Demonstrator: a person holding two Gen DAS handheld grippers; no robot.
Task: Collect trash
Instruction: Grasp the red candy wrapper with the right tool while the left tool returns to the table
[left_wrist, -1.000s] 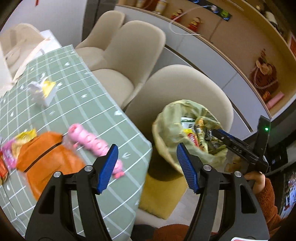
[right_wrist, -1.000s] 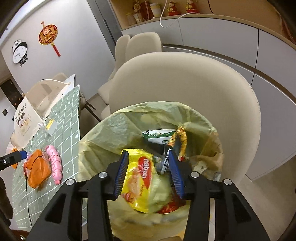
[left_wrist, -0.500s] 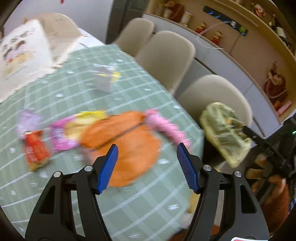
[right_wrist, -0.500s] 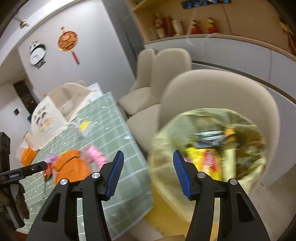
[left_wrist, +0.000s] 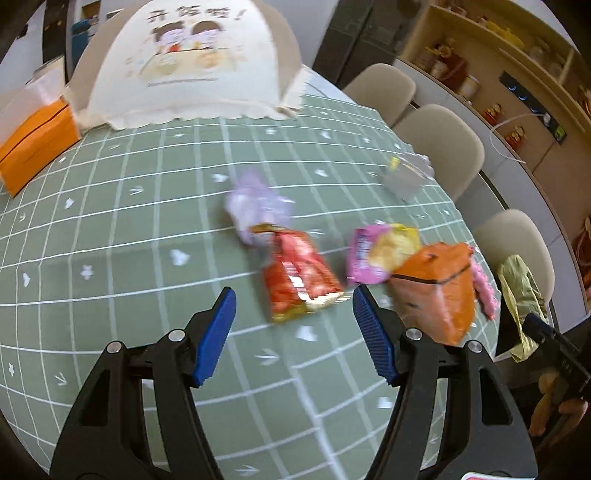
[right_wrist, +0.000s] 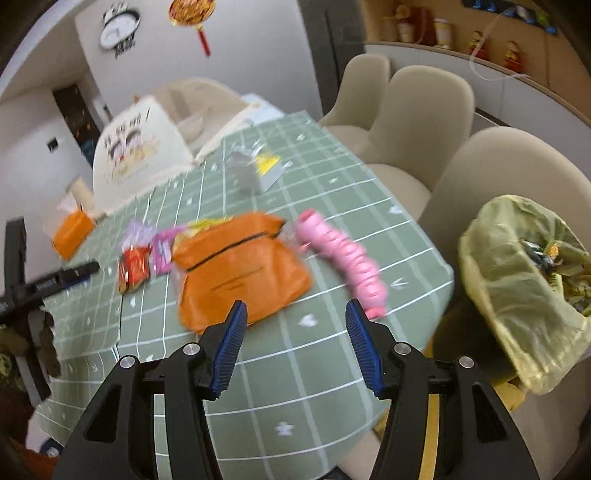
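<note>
Trash lies on the green checked tablecloth (left_wrist: 110, 258). My left gripper (left_wrist: 293, 321) is open and empty, just short of a red snack wrapper (left_wrist: 299, 280). Beyond lie a lilac wrapper (left_wrist: 255, 203), a pink and yellow wrapper (left_wrist: 380, 251) and an orange bag (left_wrist: 439, 288). My right gripper (right_wrist: 293, 338) is open and empty over the table's near edge, facing the orange bag (right_wrist: 236, 269) and a pink ribbed wrapper (right_wrist: 343, 262). The yellow-green trash bag (right_wrist: 517, 280), with trash inside, stands on a chair at the right.
A cream dome food cover (left_wrist: 192, 62) and an orange tissue box (left_wrist: 33, 144) stand at the table's far side. A clear wrapper with yellow (right_wrist: 258, 170) lies near it. Beige chairs (right_wrist: 417, 118) line the right side of the table.
Both grippers swung from the trash bag to the table. The right one had the yellow snack packet between its jaws over the bag a second ago and is now empty.
</note>
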